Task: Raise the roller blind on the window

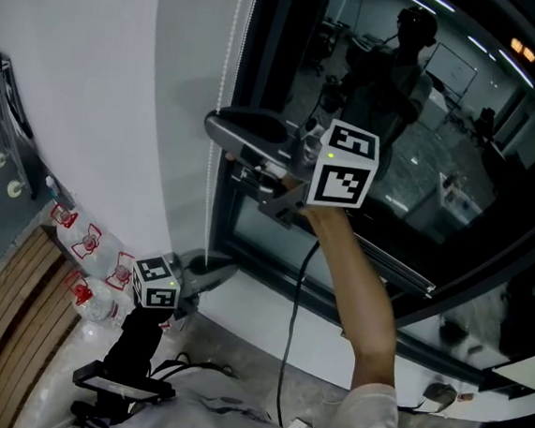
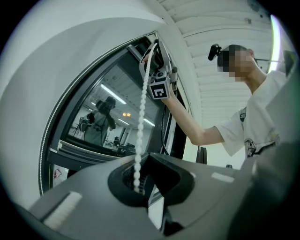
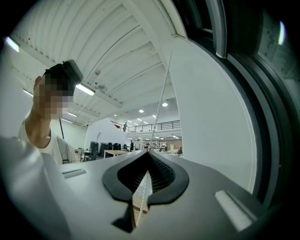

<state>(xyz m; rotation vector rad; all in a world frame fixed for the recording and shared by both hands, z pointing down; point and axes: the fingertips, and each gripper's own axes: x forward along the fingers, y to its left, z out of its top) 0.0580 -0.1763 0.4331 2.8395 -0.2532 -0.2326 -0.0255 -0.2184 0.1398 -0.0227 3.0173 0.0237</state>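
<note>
Head view: the blind's bead chain (image 1: 228,54) hung straight down at 11 o'clock beside the dark window (image 1: 426,130). The right gripper (image 1: 221,130) was on it just left of centre, and the left gripper (image 1: 217,271) was on it lower down, toward 7 o'clock. The roller blind itself could not be picked out, and the glass in view was bare.

Left gripper view: the left gripper (image 2: 143,159) had its jaws drawn together on the chain (image 2: 143,117). The chain rose toward 12 o'clock to the right gripper (image 2: 151,56).

Right gripper view: the right gripper (image 3: 149,152) was clamped narrowly on the chain (image 3: 163,93), which ran on up toward 12 o'clock.

The chain looked light, limp and slick. The beads probably lock between ribbed pads, so it is best pinched squarely across a bead and pulled in line.
</note>
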